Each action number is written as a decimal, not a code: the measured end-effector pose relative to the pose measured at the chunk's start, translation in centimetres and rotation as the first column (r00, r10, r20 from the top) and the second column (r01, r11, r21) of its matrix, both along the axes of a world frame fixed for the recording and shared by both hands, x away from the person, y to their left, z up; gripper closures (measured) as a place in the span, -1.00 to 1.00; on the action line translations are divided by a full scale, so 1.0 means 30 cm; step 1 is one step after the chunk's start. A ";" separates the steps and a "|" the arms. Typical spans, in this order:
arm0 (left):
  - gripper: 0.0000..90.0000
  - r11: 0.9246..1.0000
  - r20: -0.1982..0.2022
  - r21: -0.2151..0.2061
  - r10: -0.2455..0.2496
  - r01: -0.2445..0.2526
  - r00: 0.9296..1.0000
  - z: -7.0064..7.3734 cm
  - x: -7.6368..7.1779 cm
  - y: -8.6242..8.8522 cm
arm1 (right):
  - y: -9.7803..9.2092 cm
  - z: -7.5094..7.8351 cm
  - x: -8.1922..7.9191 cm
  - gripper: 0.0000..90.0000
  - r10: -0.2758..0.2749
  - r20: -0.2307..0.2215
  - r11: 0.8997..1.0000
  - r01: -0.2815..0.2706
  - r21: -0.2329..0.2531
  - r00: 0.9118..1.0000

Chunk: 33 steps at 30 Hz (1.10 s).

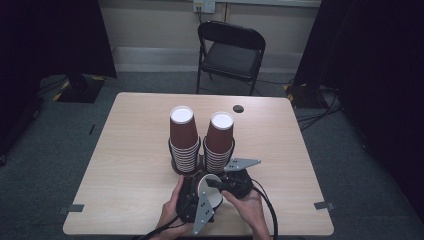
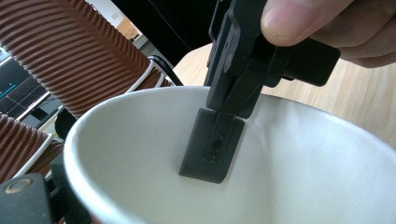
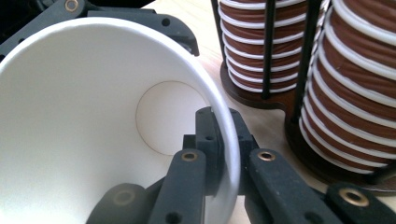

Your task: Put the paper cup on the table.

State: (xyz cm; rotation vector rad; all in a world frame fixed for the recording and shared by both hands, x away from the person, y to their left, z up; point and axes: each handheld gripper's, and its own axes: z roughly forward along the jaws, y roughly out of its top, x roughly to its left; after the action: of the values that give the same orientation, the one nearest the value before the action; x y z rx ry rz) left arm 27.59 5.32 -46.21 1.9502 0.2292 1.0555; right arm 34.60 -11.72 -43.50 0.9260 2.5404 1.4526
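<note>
— Grey carpet, dark curtains, a folding chair (image 1: 231,50) behind the desk (image 1: 130,150). What's on it?

— Two stacks (image 1: 183,140) of brown ribbed cups, upside down in a dark wire holder (image 3: 268,46), side by side at the middle.

— And the hands?

— Both at the near edge, just before the stacks, with one cup (image 1: 210,192) between them, its white inside showing.

— Who holds it?

— The right gripper (image 3: 223,140) pinches its rim, one finger inside, one outside. The left gripper (image 1: 192,202) has black fingers (image 3: 140,21) around the cup's outside; whether they press it, I cannot tell.

— Is it touching the desk?

— Can't tell; it lies tilted on its side.
</note>
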 end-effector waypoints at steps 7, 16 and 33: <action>-0.82 0.999 -0.057 -0.038 0.003 -0.005 0.998 -0.002 0.018 0.005 | -0.015 -0.015 0.013 0.85 -0.011 -0.003 0.999 0.011 0.043 1.000; -0.82 0.994 -0.085 -0.100 0.034 -0.042 0.996 -0.004 0.036 0.040 | -0.034 -0.013 0.001 0.65 -0.055 0.008 0.992 0.054 0.118 0.998; -0.82 0.958 -0.192 -0.266 0.061 -0.112 0.979 -0.008 0.065 0.115 | -0.083 -0.004 -0.022 0.06 -0.153 0.096 0.962 0.125 0.243 0.984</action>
State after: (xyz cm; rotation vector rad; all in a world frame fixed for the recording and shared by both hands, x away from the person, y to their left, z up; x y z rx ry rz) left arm 29.53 8.78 -46.46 1.7948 0.5398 0.8491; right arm 33.93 -14.21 -43.63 0.9972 2.2078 1.7362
